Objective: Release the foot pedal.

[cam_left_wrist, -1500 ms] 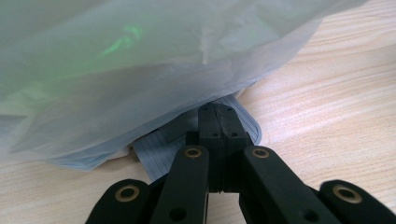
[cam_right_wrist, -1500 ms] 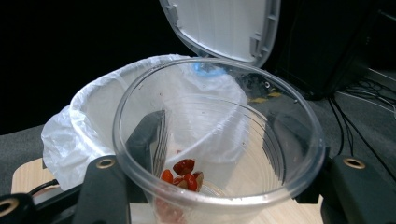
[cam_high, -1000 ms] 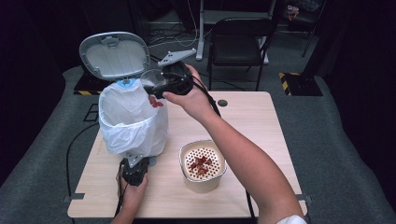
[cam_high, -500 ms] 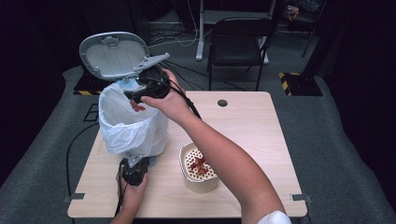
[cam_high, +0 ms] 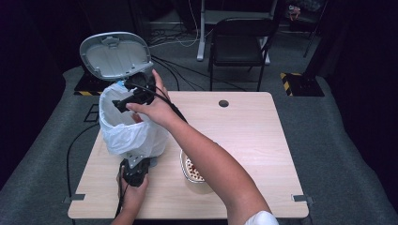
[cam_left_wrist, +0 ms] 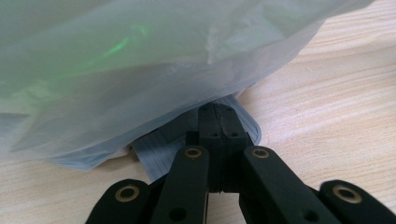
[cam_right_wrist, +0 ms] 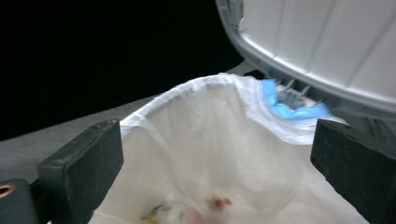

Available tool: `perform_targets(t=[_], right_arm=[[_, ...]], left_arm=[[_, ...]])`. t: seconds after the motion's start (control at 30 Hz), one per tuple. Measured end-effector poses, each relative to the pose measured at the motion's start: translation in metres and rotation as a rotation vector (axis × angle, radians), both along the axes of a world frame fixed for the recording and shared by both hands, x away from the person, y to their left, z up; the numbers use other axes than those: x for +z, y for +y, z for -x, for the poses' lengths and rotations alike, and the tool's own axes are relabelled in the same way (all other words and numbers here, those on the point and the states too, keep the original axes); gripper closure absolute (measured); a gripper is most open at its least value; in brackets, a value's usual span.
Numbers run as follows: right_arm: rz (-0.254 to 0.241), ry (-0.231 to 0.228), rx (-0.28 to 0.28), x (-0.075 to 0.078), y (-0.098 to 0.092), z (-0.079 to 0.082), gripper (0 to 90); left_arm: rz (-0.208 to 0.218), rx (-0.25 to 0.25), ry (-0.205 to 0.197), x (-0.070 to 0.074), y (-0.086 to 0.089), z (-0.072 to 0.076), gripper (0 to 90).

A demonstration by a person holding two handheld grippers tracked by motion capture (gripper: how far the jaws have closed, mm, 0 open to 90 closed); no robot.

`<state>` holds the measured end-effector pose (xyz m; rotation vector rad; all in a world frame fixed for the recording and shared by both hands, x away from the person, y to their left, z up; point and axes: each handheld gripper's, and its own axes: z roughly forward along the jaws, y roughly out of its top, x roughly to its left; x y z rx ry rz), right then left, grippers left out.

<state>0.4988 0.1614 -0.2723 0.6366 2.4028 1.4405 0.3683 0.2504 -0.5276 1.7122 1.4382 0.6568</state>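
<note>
Bin bag (cam_high: 126,133) now under right gripper (cam_high: 123,104), jaws newly opened, empty.

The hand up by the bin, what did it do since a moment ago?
The right gripper swung left from beside the bin to over the white bag, and its jaws have just been opening; nothing sits between them. The left gripper stayed shut at the pedal; lid up, bowl unmoved.
</note>
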Motion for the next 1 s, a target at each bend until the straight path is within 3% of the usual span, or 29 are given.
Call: perform_targets(t=[0.13,0.2,0.5,0.67,0.77,0.8,0.9,0.93,1.0], right_arm=[[-0.001,-0.030,-0.012,0.000,-0.004,0.006,0.0],[0.008,-0.037,-0.018,0.001,-0.012,0.010,0.1],[0.015,-0.044,-0.064,0.006,-0.077,0.016,6.0],[0.009,-0.064,-0.118,0.004,-0.126,0.019,9.0],[0.016,-0.068,-0.159,0.002,-0.153,0.021,9.3],[0.017,-0.069,-0.170,0.000,-0.161,0.021,9.4],[0.037,-0.076,-0.199,-0.006,-0.183,0.024,10.6],[0.043,-0.089,-0.203,-0.009,-0.190,0.024,11.0],[0.059,-0.097,-0.220,-0.014,-0.202,0.028,12.3]], left_arm=[[0.013,0.005,-0.009,-0.001,0.000,-0.001,90.0],[0.016,-0.007,0.007,0.000,0.002,0.000,90.0],[0.055,-0.006,0.012,0.000,0.005,-0.001,88.5],[0.074,-0.011,0.011,0.000,0.005,0.000,77.6],[0.077,-0.044,0.000,0.000,0.007,-0.001,69.6],[0.098,-0.031,0.010,0.000,0.005,0.000,65.1],[0.053,-0.066,0.046,0.005,0.009,0.002,60.0],[0.125,-0.025,0.032,0.005,0.003,0.002,58.9],[0.115,-0.032,0.042,0.010,0.005,0.005,56.6]])
